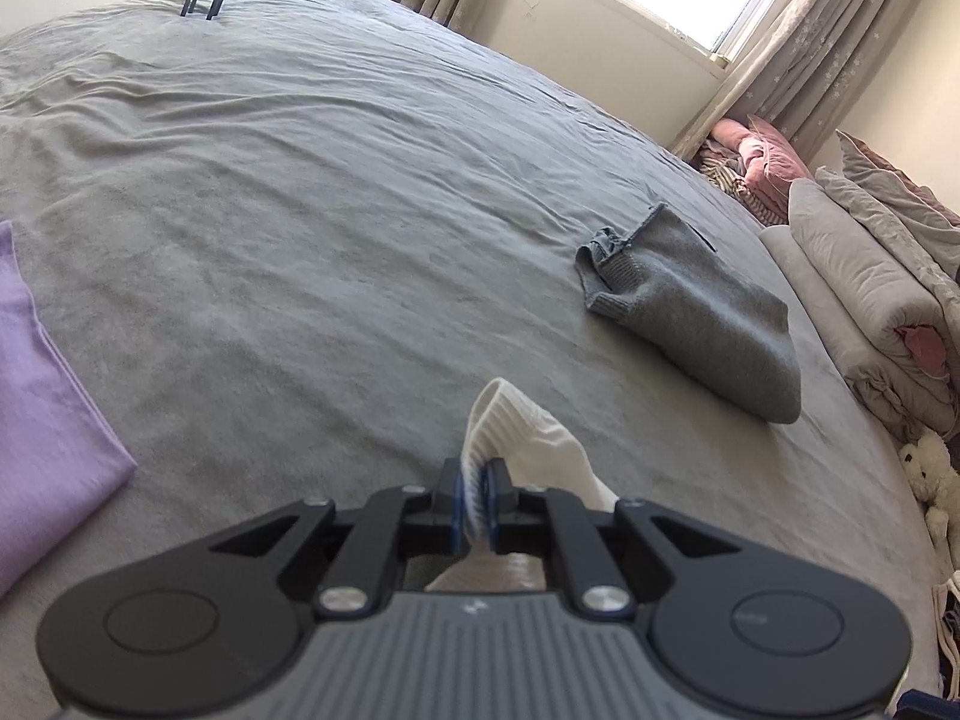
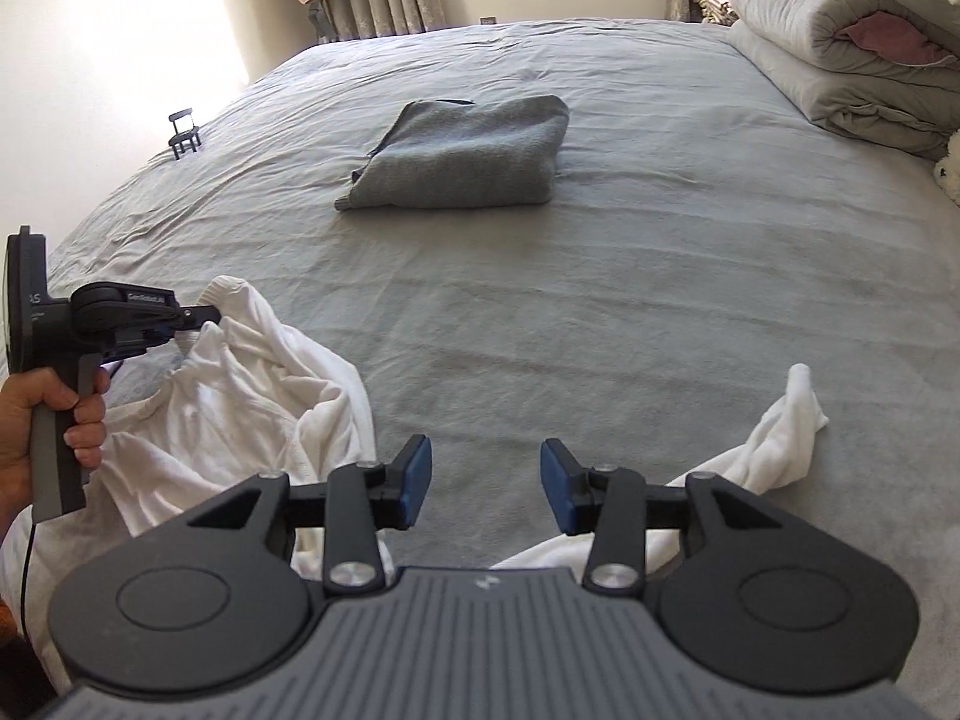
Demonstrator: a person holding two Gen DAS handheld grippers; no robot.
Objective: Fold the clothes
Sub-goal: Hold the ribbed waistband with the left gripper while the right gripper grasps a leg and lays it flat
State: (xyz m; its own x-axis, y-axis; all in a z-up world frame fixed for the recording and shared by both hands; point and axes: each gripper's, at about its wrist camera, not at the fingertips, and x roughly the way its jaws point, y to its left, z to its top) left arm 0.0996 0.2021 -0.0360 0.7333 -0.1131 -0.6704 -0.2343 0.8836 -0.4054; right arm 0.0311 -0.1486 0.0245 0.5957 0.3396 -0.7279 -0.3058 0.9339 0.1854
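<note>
On the grey bed (image 2: 600, 300), near its front edge, a crumpled white garment (image 2: 240, 396) is lying spread between the two tools. The left hand-held gripper (image 1: 477, 495) is pinching a ribbed edge of that garment, probably a cuff or hem, lifting it clear of the sheet so the cloth can be drawn out flat. The right hand-held gripper (image 2: 485, 483) is standing with its jaws apart and nothing between them, hanging above bare sheet, with one white sleeve end (image 2: 786, 420) lying just beyond it. Farther back, a folded grey sweater (image 2: 462, 156) is sitting well apart, apparently set aside as finished.
</note>
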